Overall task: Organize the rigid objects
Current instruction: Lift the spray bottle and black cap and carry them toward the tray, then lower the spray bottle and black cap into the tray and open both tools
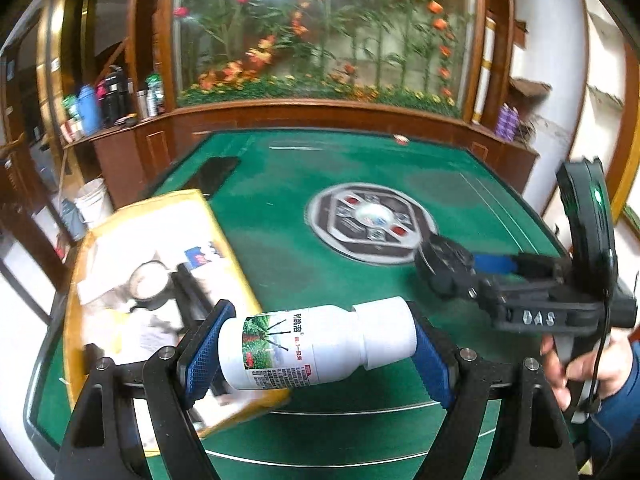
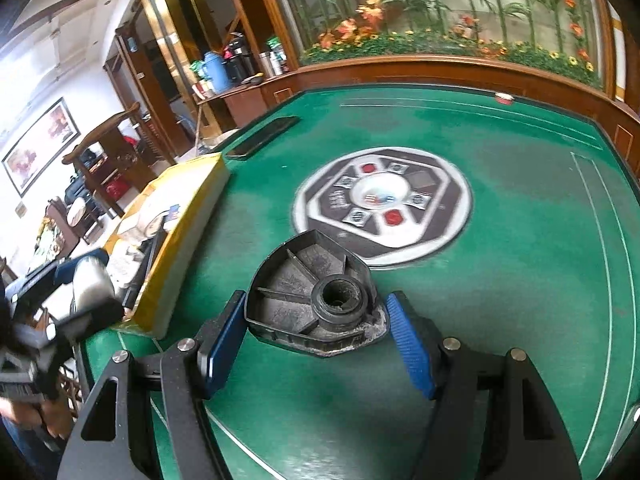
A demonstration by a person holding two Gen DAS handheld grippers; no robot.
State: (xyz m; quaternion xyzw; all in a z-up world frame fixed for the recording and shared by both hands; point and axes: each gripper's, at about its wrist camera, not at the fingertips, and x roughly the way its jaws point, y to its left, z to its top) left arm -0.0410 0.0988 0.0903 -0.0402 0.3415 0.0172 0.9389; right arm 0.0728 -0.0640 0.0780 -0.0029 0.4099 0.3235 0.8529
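A white bottle (image 1: 316, 344) with a printed label lies sideways between the blue pads (image 1: 204, 356) of my left gripper (image 1: 316, 350), which is shut on it above the table, at the right edge of an open yellow box (image 1: 224, 232). My right gripper (image 2: 316, 334) is shut on a black ribbed plastic part (image 2: 312, 304) with a round socket, held over the green felt. In the left wrist view that part (image 1: 442, 264) hangs at the right, with a person's hand (image 1: 580, 368) on the gripper's handle. The right wrist view shows the bottle (image 2: 90, 284) blurred at the far left.
The yellow box (image 2: 188, 224) holds a round tin, papers and dark items. A black phone (image 2: 262, 138) lies beyond it. The green table (image 2: 520, 280) has a round control panel (image 2: 380, 204) at its centre and a small red-white object (image 2: 504, 98) at its far edge. Wooden cabinets surround it.
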